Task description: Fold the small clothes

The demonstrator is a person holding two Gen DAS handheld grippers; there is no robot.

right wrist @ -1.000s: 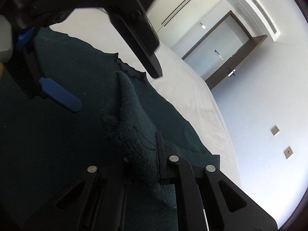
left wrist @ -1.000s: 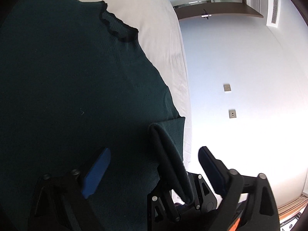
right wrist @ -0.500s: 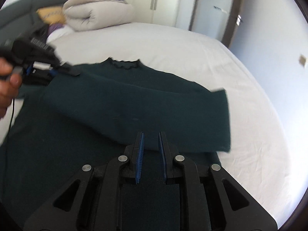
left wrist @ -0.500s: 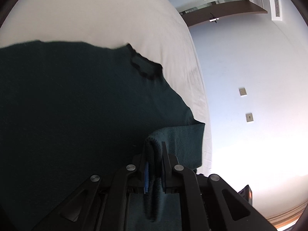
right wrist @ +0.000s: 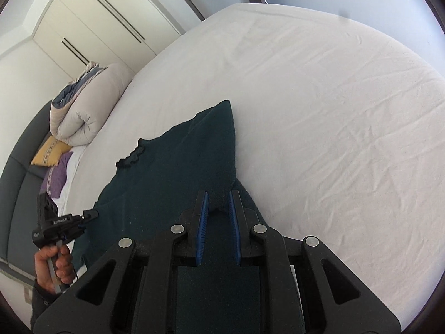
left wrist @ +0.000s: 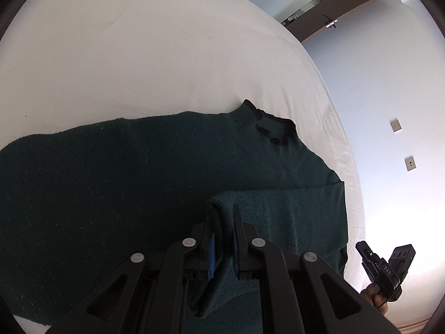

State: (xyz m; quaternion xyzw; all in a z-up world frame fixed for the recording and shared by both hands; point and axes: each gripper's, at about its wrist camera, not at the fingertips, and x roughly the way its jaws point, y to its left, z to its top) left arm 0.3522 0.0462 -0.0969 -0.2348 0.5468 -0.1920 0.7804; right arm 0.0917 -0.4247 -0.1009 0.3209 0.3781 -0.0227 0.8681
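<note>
A dark green knit sweater (left wrist: 125,183) lies on the white bed (left wrist: 139,55), its frilled collar (left wrist: 274,130) towards the far side. One sleeve (left wrist: 292,208) is folded across the body. My left gripper (left wrist: 222,236) is shut on the folded edge of that sleeve. In the right wrist view the sweater (right wrist: 178,172) stretches away from me and its collar (right wrist: 130,158) lies to the left. My right gripper (right wrist: 218,222) is slightly open just above the fabric and grips nothing. The left gripper also shows in the right wrist view (right wrist: 89,214), held in a hand.
White sheet (right wrist: 319,97) spreads to the right of the sweater. A rolled duvet (right wrist: 83,111) and yellow and purple pillows (right wrist: 52,153) lie by the grey headboard. Wardrobe doors (right wrist: 97,22) stand behind. The bed's edge and a wall with sockets (left wrist: 395,125) are at the right.
My left gripper closed on the sleeve fold and stays shut on it. My right gripper let go of the sleeve, opened slightly and swung round to face along the sweater.
</note>
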